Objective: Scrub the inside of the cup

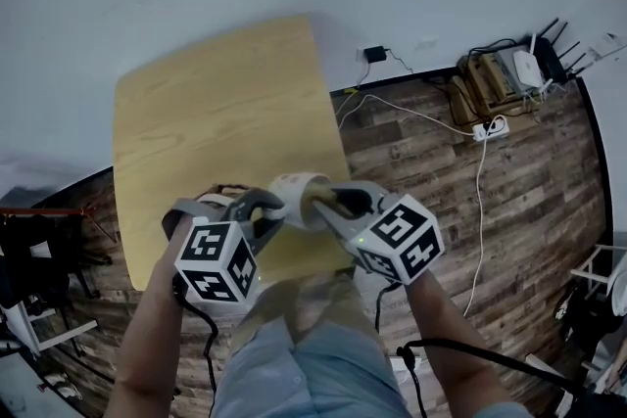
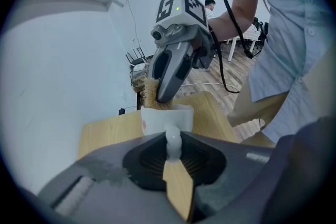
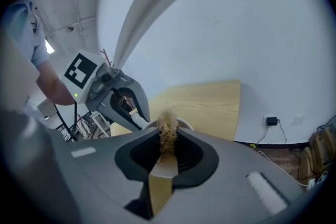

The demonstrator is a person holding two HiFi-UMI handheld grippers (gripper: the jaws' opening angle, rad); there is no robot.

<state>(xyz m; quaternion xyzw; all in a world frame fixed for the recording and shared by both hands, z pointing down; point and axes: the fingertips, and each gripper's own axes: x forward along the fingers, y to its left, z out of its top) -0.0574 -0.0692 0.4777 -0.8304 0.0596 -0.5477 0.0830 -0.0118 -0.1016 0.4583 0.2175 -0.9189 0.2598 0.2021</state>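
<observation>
- My left gripper is clamped on the handle of the white cup. In the left gripper view the handle stands pinched between the two jaws.
- In the head view the cup lies just below the picture's centre, at the near edge of the light wooden table. It is tipped so that its mouth faces 3 o'clock, towards my right gripper.
- I cannot tell whether the cup's base rests on the tabletop or hangs just above it.
- My right gripper is closed on a scrubber, a bundle of tan fibres. The right gripper view shows the fibres squeezed between the jaws and standing up past them.
- The right gripper comes at the cup from 4 o'clock in the head view, while the left gripper sits at 8 o'clock of the cup.
- In the left gripper view the right gripper's jaw tips are at the cup's mouth and the fibres show at the rim on its 10 o'clock side. How deep they reach inside is hidden by the cup wall.
- A small reddish mark shows on the cup's outer wall, too small to read.
- My knees are at 6 o'clock in the head view, below both grippers.
- On the wood-plank floor, at 2 o'clock, lie a power strip and white cables.
</observation>
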